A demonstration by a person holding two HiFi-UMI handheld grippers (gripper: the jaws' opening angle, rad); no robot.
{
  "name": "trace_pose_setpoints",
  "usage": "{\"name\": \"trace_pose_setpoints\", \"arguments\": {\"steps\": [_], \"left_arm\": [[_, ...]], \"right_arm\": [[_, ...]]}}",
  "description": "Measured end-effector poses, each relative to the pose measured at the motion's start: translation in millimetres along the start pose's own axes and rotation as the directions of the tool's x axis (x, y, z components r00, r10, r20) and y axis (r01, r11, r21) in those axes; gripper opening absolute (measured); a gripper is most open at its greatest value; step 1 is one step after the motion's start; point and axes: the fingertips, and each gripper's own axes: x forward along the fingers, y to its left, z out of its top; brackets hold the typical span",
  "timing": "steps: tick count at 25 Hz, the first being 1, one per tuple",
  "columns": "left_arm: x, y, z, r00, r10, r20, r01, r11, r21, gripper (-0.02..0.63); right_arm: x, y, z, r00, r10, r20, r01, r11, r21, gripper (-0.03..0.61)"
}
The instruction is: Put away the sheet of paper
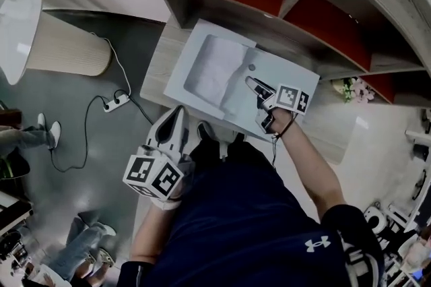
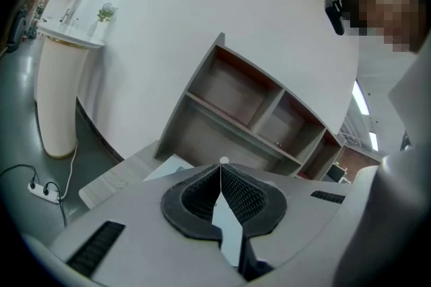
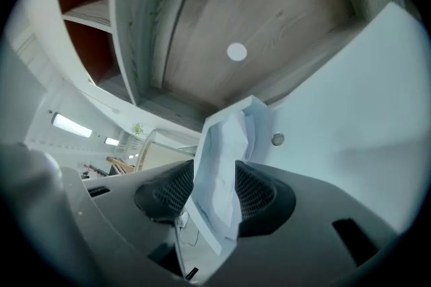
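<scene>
A pale blue folder lies open on the table with the white sheet of paper in its left half. A snap button sits near its middle. My right gripper hovers over the folder's middle, just below the button, jaws apart. In the right gripper view the folder, its raised flap and the paper show through the gap of the right gripper, and the pads do not press them. My left gripper hangs off the table's near edge, and the left gripper has its pads together and empty.
A grey shelf unit with red-backed compartments stands behind the table. On the floor at left are a white ribbed pedestal, a power strip with cable, and other people's feet. My torso fills the lower middle.
</scene>
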Motion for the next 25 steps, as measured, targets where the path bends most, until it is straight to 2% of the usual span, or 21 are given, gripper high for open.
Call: {"name": "trace_pose_setpoints", "arguments": {"steps": [5, 9, 12, 15, 18, 20, 22, 25], "left_arm": [[14.5, -23.5, 2.1, 0.999, -0.049, -0.002, 0.05, 0.998, 0.037, 0.017], [26.1, -37.3, 13.4, 0.996, -0.083, 0.014, 0.082, 0.994, 0.068, 0.017], [31.4, -48.4, 24.8, 0.994, -0.106, 0.033, 0.103, 0.991, 0.087, 0.017], [34.3, -59.4, 35.0, 0.991, -0.125, 0.052, 0.119, 0.987, 0.106, 0.017], [35.4, -71.2, 44.4, 0.987, -0.144, 0.07, 0.134, 0.983, 0.127, 0.017], [32.9, -76.2, 49.4, 0.985, -0.153, 0.081, 0.14, 0.979, 0.148, 0.017], [29.0, -78.4, 53.6, 0.984, -0.154, 0.09, 0.137, 0.975, 0.174, 0.017], [23.3, -78.4, 57.1, 0.983, -0.155, 0.102, 0.131, 0.969, 0.21, 0.017]], "right_arm": [[-59.1, 48.7, 31.1, 0.99, 0.056, 0.131, -0.03, 0.981, -0.194, 0.146], [-105.8, 99.3, 56.3, 0.966, 0.1, 0.238, 0.003, 0.918, -0.397, 0.121], [-138.8, 141.2, 69.0, 0.937, 0.14, 0.321, 0.062, 0.835, -0.546, 0.097], [-167.6, 184.1, 75.8, 0.899, 0.199, 0.391, 0.137, 0.72, -0.68, 0.083], [-190.4, 218.9, 75.8, 0.86, 0.253, 0.443, 0.218, 0.605, -0.766, 0.055], [-198.9, 235.1, 73.8, 0.84, 0.273, 0.469, 0.269, 0.54, -0.798, 0.041], [-202.4, 245.6, 72.2, 0.827, 0.286, 0.484, 0.308, 0.491, -0.815, 0.034], [-203.4, 253.3, 72.4, 0.813, 0.294, 0.503, 0.347, 0.449, -0.823, 0.029]]}}
